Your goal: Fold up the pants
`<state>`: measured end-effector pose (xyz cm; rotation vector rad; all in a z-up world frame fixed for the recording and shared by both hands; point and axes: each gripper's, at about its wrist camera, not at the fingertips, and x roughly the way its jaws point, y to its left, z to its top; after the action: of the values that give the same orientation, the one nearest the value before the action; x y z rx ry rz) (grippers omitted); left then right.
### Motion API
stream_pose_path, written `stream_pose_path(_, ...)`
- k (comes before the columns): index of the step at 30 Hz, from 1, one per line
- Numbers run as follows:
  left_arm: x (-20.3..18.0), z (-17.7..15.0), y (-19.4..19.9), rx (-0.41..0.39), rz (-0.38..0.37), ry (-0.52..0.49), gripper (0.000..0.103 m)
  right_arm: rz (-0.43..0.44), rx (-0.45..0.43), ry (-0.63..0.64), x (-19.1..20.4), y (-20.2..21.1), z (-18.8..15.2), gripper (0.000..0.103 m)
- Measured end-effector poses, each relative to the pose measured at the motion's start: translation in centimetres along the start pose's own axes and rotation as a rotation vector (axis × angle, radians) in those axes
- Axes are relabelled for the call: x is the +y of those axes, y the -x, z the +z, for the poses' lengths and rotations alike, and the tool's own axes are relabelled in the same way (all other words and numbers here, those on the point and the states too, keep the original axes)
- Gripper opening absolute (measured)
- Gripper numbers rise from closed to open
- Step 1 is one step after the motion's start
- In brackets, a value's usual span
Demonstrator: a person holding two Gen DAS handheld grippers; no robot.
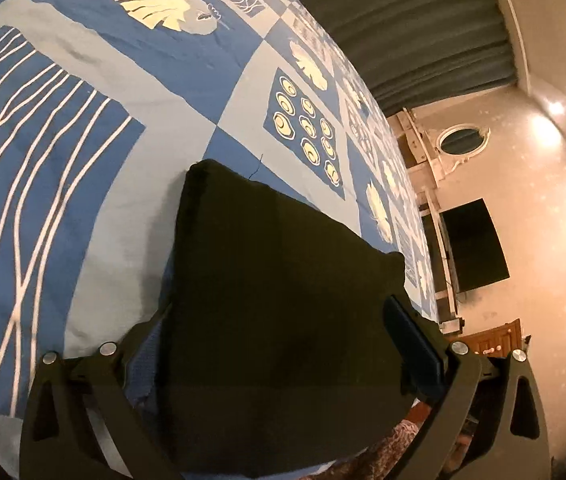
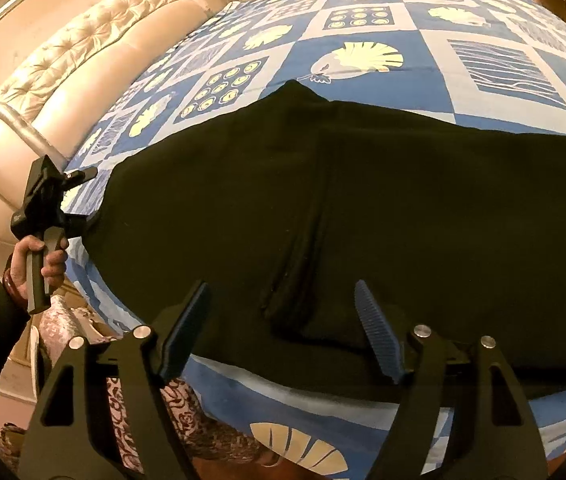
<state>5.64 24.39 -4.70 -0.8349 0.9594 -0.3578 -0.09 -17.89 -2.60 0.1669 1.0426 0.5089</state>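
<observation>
Black pants [image 2: 383, 184] lie spread across a blue and white patterned bedspread [image 2: 367, 68], reaching from left to right. My right gripper [image 2: 281, 286] hovers open over their near edge, with a dark fold of the cloth below the gap and neither pad touching it. At the pants' left end a person's hand [image 2: 29, 258] holds my left gripper [image 2: 83, 196]. In the left wrist view that end of the pants [image 1: 283, 272] fills the gap of my left gripper [image 1: 277, 304]. Its jaws stand wide, the right pad [image 1: 415, 344] is bare, and the cloth hides the left one.
A padded cream headboard [image 2: 63, 80] runs along the bed's left side. Beyond the bed are dark curtains [image 1: 403, 20], a wall-mounted black screen [image 1: 475, 244] and an oval mirror [image 1: 459, 140]. Patterned fabric [image 2: 187, 412] hangs below the bed's near edge.
</observation>
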Motion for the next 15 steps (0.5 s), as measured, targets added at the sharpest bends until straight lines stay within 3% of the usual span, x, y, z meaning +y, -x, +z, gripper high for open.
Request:
stream_pose_path(2, -0.3, -0.3, -0.2, 0.006, 0.043, -0.026, 0.072, -0.005, -0.004, 0.003, 0.0, 0.0, 0.0, 0.074)
stream_pose_path(3, -0.1, -0.4, -0.6, 0.028, 0.078, -0.015, 0.043, -0.008, -0.007, 0.005, 0.1, 0.0, 0.0, 0.074)
stream_pose_path(7, 0.8, -0.5, -0.3, 0.01, 0.064, 0.042, 0.031, -0.02, -0.014, 0.016, 0.2, 0.0, -0.1, 0.074)
stream_pose_path(11, -0.4, -0.7, -0.1, -0.009, 0.122, 0.004, 0.029, -0.029, -0.019, 0.02, 0.2, 0.1, -0.1, 0.074)
stream_pose_path(12, -0.7, -0.7, -0.1, -0.01, 0.126, 0.0, 0.019, -0.037, -0.023, 0.023, 0.2, 0.2, -0.1, 0.074)
stream_pose_path(15, -2.3, -0.4, 0.2, -0.019, 0.135, -0.025, 0.018, -0.042, -0.034, 0.021, 0.1, 0.6, -0.2, 0.074)
